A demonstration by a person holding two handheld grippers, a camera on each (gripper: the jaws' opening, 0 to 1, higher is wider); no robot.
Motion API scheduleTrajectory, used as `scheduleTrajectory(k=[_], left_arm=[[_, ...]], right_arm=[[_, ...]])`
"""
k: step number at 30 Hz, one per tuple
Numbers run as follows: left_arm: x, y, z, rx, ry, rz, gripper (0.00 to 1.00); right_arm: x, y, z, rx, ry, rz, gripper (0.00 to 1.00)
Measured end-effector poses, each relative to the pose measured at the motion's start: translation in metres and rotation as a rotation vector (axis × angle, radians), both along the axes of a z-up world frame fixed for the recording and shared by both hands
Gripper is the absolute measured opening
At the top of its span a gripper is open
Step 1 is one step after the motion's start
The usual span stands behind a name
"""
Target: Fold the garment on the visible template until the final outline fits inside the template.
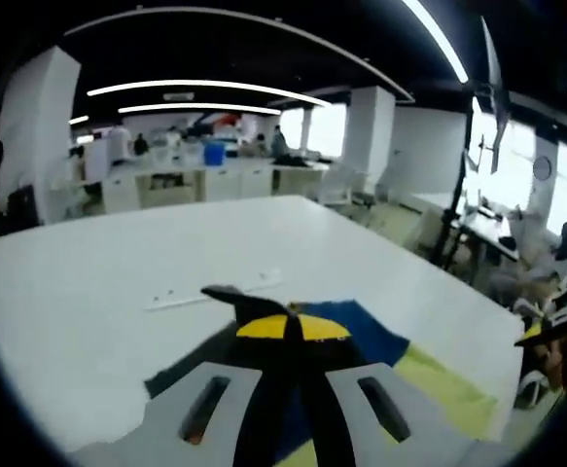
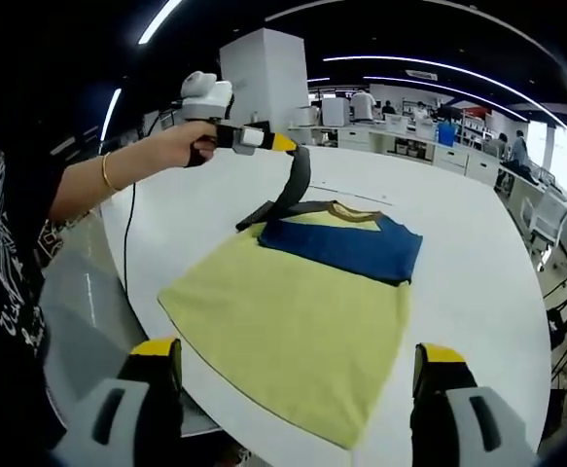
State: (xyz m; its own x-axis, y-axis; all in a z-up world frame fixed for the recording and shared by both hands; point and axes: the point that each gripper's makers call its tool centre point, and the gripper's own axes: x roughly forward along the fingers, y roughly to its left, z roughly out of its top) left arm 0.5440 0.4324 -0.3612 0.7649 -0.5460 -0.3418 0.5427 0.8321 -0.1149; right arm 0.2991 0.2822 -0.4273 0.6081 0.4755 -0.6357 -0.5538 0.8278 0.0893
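Left gripper view: left claw [image 1: 293, 326] pinched tight on the dark sleeve [image 1: 227, 294] of the shirt [image 1: 361, 336], lifted off the white bench [image 1: 88, 292]. Risk: sleeve slips, or the pull drags the fold askew.

Right gripper view: right claw [image 2: 298, 375] wide open, holding nothing, w/ yellow shirt [image 2: 293, 321] flat between and beyond the jaws. Template not discernible.

White tabletop [image 2: 478, 263], large, rounded edge. Office behind: white square pillar [image 2: 264, 73], long ceiling light strips [image 1: 205, 88], white counters [image 1: 205, 180] along the far wall with a blue container [image 1: 214, 154] on top, people standing by them. Desks and chairs [image 1: 541, 253] near the windows. White strip [image 1: 215, 289] lying on the tabletop.
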Motion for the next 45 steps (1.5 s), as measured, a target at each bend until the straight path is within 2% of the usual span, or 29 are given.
scheduleTrajectory(k=[15,23,34,45], left_arm=[[-0.006,-0.054,-0.005,-0.013,0.009,-0.097,0.00],[-0.020,-0.082,-0.009,-0.006,0.010,-0.163,0.00],[-0.035,-0.113,-0.036,0.014,0.049,-0.220,0.00],[-0.051,-0.141,-0.063,0.053,0.060,-0.293,0.00]], right_arm=[[-0.001,0.001,-0.005,-0.015,0.021,0.005,0.99],[-0.002,0.002,-0.013,-0.006,0.035,-0.009,0.99],[-0.003,-0.002,-0.018,-0.006,0.043,-0.026,0.99],[-0.007,-0.008,-0.025,-0.016,0.060,-0.038,0.99]])
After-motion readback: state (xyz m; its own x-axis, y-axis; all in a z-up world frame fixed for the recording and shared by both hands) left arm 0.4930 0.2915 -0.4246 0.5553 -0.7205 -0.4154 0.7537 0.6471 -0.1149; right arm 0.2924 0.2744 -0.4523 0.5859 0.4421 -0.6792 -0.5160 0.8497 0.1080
